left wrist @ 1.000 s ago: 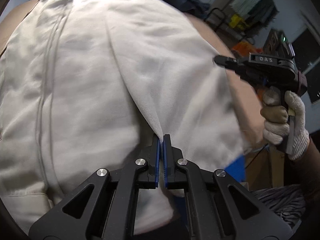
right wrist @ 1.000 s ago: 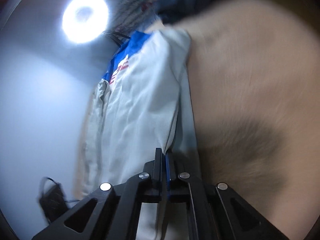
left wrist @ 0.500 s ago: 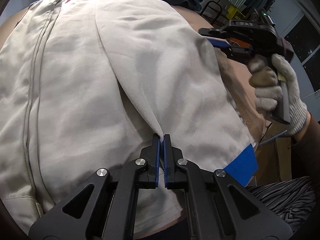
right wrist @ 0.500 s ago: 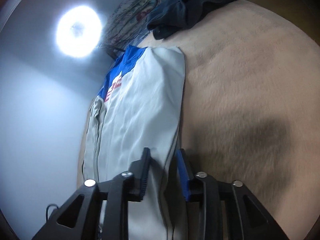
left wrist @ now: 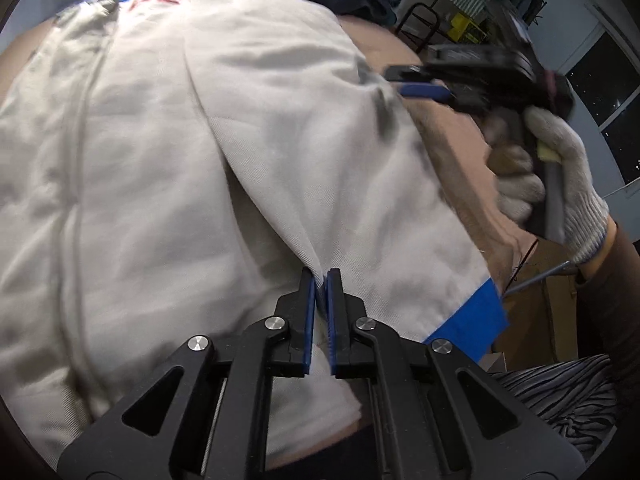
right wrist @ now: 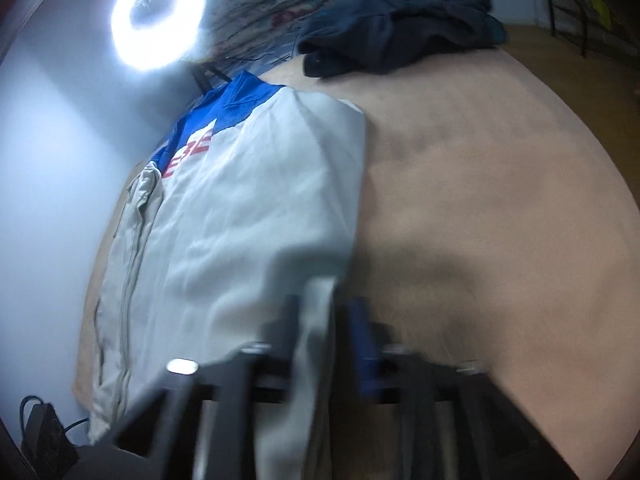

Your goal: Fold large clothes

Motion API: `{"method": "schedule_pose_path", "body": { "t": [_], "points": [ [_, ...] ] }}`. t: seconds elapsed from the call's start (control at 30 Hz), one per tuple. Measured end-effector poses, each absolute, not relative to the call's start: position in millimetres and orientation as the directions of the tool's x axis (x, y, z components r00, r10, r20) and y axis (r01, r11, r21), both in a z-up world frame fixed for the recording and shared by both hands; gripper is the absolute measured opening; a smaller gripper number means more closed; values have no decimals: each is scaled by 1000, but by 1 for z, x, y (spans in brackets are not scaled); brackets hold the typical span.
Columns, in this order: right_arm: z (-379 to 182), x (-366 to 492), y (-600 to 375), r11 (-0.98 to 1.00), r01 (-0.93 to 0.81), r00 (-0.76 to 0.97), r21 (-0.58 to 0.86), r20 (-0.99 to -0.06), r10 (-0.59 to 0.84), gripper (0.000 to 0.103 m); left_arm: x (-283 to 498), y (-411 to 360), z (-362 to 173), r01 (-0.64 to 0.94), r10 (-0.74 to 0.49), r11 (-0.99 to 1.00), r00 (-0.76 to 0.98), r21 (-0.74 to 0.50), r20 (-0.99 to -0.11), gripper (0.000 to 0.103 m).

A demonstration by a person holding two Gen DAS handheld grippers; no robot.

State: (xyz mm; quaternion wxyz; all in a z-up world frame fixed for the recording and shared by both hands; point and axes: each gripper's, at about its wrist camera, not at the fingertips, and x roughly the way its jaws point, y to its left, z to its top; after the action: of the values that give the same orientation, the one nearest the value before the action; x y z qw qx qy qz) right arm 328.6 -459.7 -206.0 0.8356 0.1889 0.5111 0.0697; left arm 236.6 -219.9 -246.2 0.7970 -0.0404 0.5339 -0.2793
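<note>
A ring light [right wrist: 157, 23] glows against the pale wall. A dark blue garment [right wrist: 396, 28] lies bunched on the tan table [right wrist: 500, 200]. Striped fabric [left wrist: 560, 392] sits low at one side.

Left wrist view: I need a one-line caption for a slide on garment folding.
Left gripper pinches a fold of the white jacket while the open right gripper hovers at its far edge.

A cream jacket [left wrist: 168, 168] is showing blue trim and red letters; a navy garment [right wrist: 400, 44] is lying far on tan bedding [right wrist: 500, 208].
</note>
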Motion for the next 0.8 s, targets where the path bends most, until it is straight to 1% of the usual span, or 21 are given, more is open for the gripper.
{"method": "schedule_pose_path", "body": {
  "t": [0.07,0.1,0.2,0.23,0.33,0.47,0.6,0.67,0.7,0.73,0.77,0.8],
  "points": [
    [-197,307,-467,906,65,478,418,-810,340,42,228,-212,-233,413,-504,834,302,-365,-809,8],
    [-193,294,-471,890,55,474,452,-796,376,46,222,-210,-226,430,-511,828,318,-358,-798,8],
    [-188,252,-473,854,30,458,519,-767,450,64,209,-211,-217,484,-525,809,337,-335,-781,8],
    [-189,244,-472,848,24,451,529,-763,463,66,207,-214,-218,494,-529,802,329,-335,-782,8],
    [-200,212,-466,834,16,410,551,-764,498,66,203,-226,-229,512,-550,780,283,-361,-786,8],
    [-222,193,-462,810,55,377,584,-763,525,65,202,-247,-253,527,-542,768,230,-364,-808,8],
    [-234,184,-459,775,73,378,628,-737,561,60,207,-264,-263,531,-533,776,265,-339,-804,8],
    [-236,181,-455,767,67,373,638,-729,574,53,211,-269,-263,526,-533,780,272,-340,-801,8],
    [-237,180,-450,778,59,360,626,-740,568,46,214,-269,-263,514,-538,781,265,-355,-800,8],
    [-238,180,-447,790,53,357,611,-750,557,37,215,-266,-263,507,-541,781,259,-365,-800,7],
    [-238,179,-443,815,49,354,577,-773,526,31,215,-264,-261,503,-545,779,251,-373,-800,8],
    [-236,179,-440,835,46,353,549,-791,500,21,213,-260,-256,502,-548,778,249,-377,-799,7]
  ]
}}
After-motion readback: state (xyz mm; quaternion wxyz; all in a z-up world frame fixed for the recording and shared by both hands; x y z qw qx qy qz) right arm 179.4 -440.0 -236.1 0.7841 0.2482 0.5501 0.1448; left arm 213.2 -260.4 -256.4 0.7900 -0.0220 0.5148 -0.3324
